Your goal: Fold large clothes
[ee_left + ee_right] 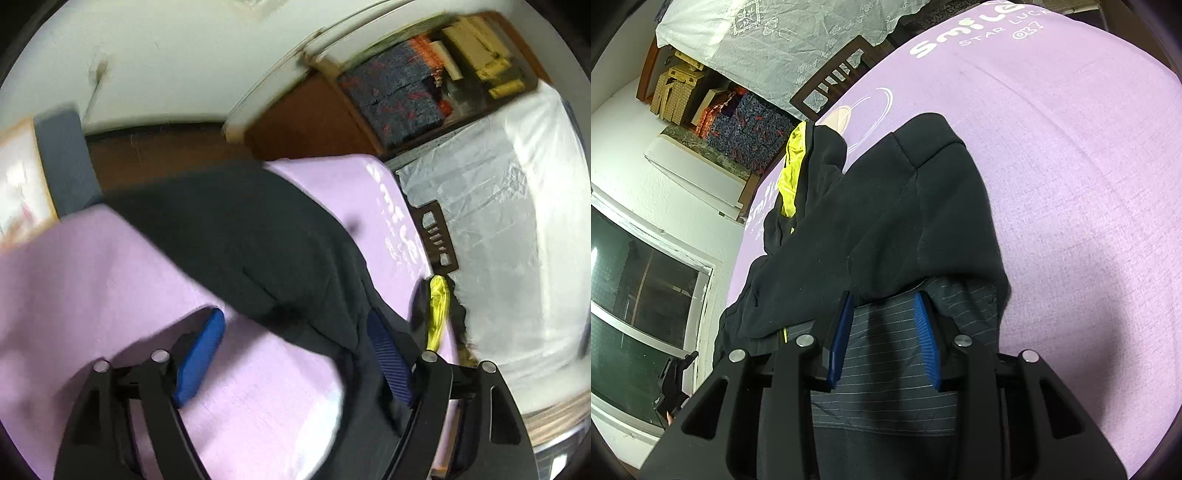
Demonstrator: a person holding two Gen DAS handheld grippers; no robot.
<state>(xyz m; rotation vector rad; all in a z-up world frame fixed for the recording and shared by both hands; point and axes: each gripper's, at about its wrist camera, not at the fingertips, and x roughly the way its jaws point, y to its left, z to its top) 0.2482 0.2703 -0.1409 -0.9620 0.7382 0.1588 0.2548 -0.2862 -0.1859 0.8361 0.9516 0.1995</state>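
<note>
On a bed covered by a lilac sheet (92, 266), a large dark garment (240, 229) lies spread, a strip of yellow lining (437, 310) showing at its right edge. The left gripper (295, 350) is spread wide with nothing pressed between its blue pads; its left pad (201, 358) hovers over bare sheet and its right pad lies against the garment's dark cloth. The right gripper (884, 339) is partly closed over the garment's pinstriped inner layer (882, 354) at the near hem, but whether the pads pinch it I cannot tell.
</note>
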